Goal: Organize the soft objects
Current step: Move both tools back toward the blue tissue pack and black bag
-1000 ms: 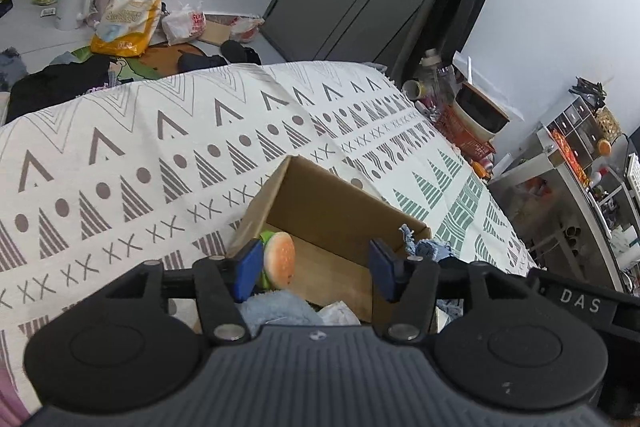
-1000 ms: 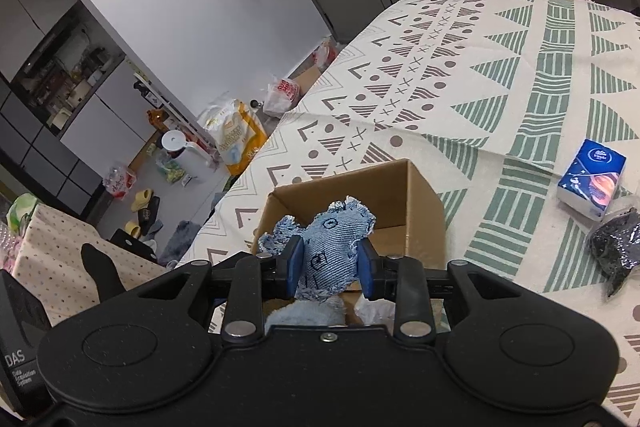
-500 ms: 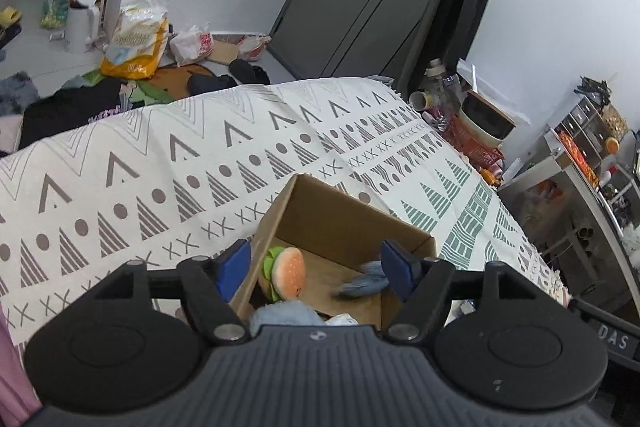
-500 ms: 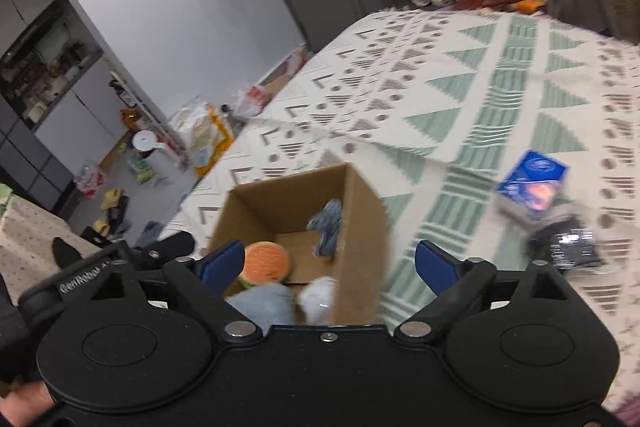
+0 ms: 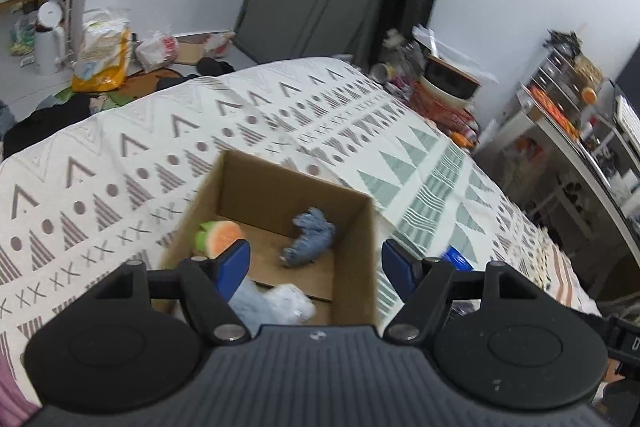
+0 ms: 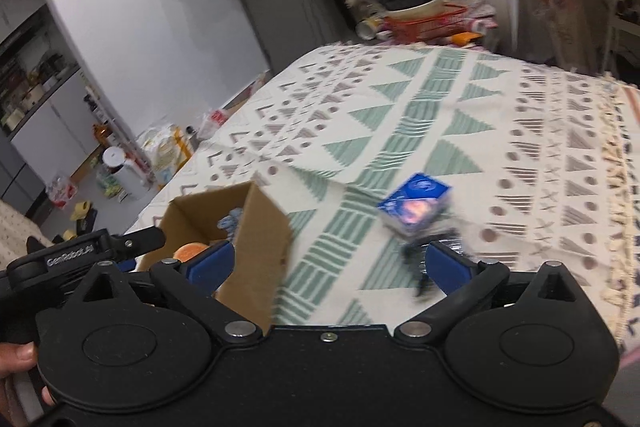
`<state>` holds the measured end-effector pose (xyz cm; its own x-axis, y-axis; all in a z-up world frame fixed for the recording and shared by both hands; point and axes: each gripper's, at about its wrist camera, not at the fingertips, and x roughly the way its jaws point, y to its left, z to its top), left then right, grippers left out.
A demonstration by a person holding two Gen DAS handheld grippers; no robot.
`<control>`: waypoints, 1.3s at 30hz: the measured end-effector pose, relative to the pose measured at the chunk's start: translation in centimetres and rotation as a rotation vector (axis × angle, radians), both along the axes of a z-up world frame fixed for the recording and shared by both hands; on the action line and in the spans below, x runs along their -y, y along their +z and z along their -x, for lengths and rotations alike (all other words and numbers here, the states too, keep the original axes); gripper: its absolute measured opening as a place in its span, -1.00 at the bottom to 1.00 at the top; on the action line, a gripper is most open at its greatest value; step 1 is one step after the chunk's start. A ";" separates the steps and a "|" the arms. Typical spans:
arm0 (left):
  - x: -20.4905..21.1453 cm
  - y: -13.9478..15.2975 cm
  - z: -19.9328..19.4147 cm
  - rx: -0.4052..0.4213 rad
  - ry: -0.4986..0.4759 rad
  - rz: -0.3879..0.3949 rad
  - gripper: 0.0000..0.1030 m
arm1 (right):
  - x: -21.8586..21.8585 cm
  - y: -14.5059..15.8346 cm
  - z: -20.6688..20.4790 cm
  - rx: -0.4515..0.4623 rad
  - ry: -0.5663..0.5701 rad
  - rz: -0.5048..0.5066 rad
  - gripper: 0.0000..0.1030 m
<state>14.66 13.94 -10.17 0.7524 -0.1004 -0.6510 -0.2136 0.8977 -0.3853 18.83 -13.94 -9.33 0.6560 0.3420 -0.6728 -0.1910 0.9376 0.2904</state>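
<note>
The left gripper [image 5: 316,265] hung above the near edge of a cardboard box [image 5: 362,239], its blue-padded jaws spread wide and holding nothing. One pad sat over the box's left inner corner and the other just outside the right wall. Inside the box, a blue denim soft toy [image 5: 310,237] lay on the floor toward the far right corner. An orange and green plush [image 5: 218,237] rested against the left wall, and a pale blue cloth [image 5: 252,303] and a white crumpled piece [image 5: 292,303] lay at the near end, partly hidden behind the gripper body.

The right gripper [image 6: 328,263] was likewise spread wide and empty, held to the right of the box [image 6: 260,243], above the patterned blanket [image 6: 460,99]. Its left pad overlapped the box's near corner, and its right pad stood in front of a dark, blurred bundle [image 6: 424,259] lying on the blanket. A blue packet [image 6: 416,205] lay just beyond that bundle, well apart from the box. In the right wrist view the denim toy and the orange plush showed over the box's rim. At the left edge, part of the other gripper and a hand [image 6: 16,359] were visible.

Past the blanket, a red basket with bowls [image 6: 424,15] stood against the wall.
</note>
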 end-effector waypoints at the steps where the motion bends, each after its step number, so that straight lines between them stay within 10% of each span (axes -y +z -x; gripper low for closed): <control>1: 0.6 0.4 0.0 0.004 -0.011 -0.005 0.38 | 0.6 0.3 0.1 0.007 -0.011 0.000 0.99; 15: 6.5 4.1 0.1 0.003 -0.069 -0.037 0.38 | 7.3 5.0 0.7 0.021 -0.067 -0.165 0.99; 39: 14.9 3.2 -3.3 -0.068 -0.125 -0.103 0.38 | 13.9 -2.1 -2.1 -0.143 -0.118 -0.285 0.95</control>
